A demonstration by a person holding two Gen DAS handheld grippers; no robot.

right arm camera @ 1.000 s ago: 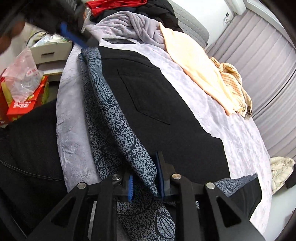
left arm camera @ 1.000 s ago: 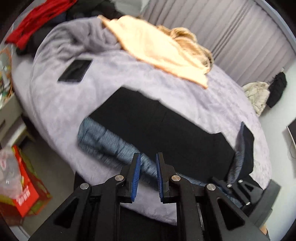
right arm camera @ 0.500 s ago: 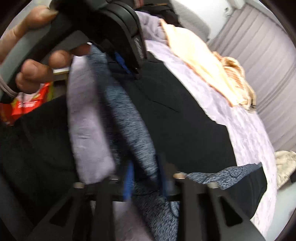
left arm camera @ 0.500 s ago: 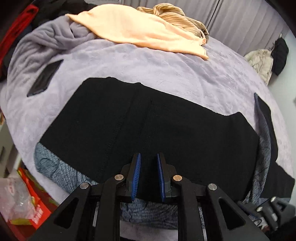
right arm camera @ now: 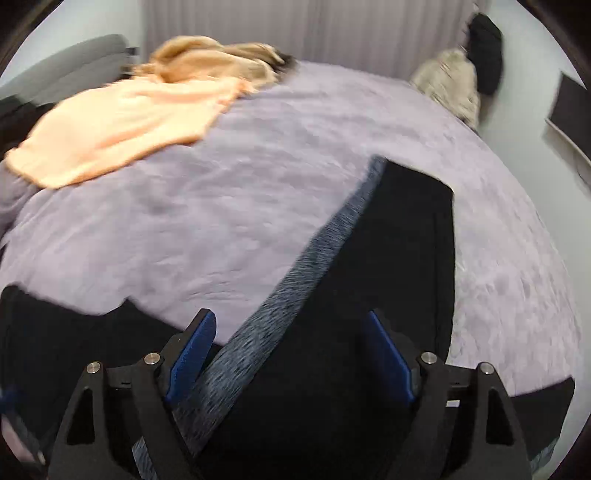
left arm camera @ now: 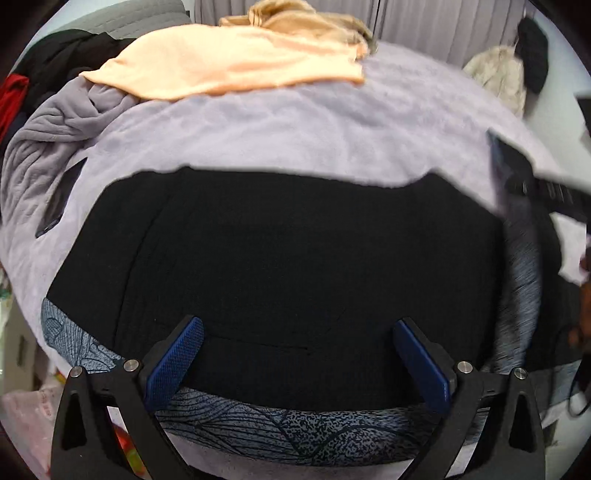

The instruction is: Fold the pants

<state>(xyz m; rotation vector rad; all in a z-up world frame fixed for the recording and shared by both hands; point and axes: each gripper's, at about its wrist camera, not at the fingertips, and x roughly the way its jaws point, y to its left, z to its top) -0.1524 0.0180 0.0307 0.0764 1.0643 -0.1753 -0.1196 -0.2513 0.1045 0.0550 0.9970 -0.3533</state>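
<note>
On the lilac-covered bed (left arm camera: 295,140) the black pants (left arm camera: 288,258) lie spread flat across the near edge, their blue-grey patterned lining (left arm camera: 295,424) showing along the fold. Above them the left claw (left arm camera: 297,363) is spreading its jaws wide, gripping nothing. Off to the side the right claw (right arm camera: 291,354) is opening too, a loose strip of the pants between its blue pads (right arm camera: 192,354), untouched. A peach garment (left arm camera: 229,66) lies further back.

- One pair of black pants (left arm camera: 288,254) with a blue-grey patterned lining (left arm camera: 295,421)
- One lavender blanket (left arm camera: 295,129) covering one bed
- One peach garment (left arm camera: 229,66)
- One tan striped garment (left arm camera: 314,22)
- Two grippers: left gripper (left arm camera: 295,365), right gripper (right arm camera: 291,354)
</note>
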